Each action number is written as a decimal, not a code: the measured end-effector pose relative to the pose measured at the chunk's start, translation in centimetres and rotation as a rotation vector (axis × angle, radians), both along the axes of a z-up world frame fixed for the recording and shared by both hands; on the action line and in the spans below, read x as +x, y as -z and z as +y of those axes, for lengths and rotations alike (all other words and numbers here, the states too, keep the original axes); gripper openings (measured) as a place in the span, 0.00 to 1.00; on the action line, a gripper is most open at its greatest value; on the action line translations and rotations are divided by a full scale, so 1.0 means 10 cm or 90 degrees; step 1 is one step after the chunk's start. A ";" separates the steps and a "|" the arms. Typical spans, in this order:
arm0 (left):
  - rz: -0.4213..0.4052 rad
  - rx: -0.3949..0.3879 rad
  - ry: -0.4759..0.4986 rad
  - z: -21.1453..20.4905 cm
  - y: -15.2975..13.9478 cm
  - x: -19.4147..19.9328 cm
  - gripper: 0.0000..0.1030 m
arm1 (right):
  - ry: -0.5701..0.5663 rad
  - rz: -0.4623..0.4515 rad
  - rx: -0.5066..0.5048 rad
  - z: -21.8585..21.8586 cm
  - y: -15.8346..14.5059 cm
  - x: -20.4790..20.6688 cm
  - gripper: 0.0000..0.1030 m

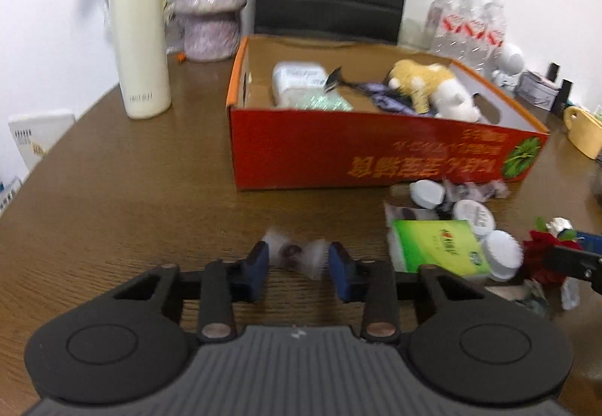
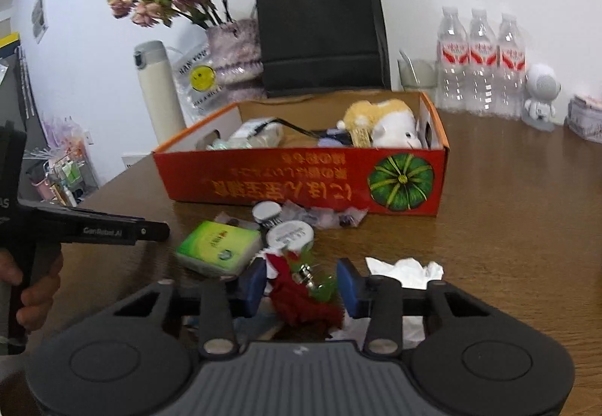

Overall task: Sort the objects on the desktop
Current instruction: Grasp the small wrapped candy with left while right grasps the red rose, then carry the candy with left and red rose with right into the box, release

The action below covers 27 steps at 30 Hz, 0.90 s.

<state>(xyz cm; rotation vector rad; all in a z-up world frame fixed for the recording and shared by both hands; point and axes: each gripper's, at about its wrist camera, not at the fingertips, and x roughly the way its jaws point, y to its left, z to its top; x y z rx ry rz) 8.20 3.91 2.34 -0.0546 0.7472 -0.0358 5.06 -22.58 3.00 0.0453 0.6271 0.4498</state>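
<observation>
Two claws work at once: the left gripper brackets a crinkly wrapped candy, pads seemingly touching its twisted ends. The right gripper straddles a soft red flower, contact unclear. Both are light; the box waits at twelve o'clock.

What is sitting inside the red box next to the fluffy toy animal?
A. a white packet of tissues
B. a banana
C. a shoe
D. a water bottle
A: inside the red box a white tissue packet lies left of the fluffy toy animal; the water bottles stand outside it by the wall.
</observation>
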 end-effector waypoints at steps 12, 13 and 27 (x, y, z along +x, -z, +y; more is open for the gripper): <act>-0.046 0.027 -0.001 -0.03 -0.15 -0.17 0.03 | -0.001 -0.079 0.048 -0.08 -0.25 -0.19 0.28; -0.058 0.028 -0.002 -0.03 -0.21 -0.23 0.03 | 0.004 -0.094 0.054 -0.11 -0.30 -0.25 0.28; -0.143 0.017 0.013 -0.20 -0.68 -1.16 0.03 | -0.004 -0.229 0.039 -0.14 -0.75 -0.99 0.28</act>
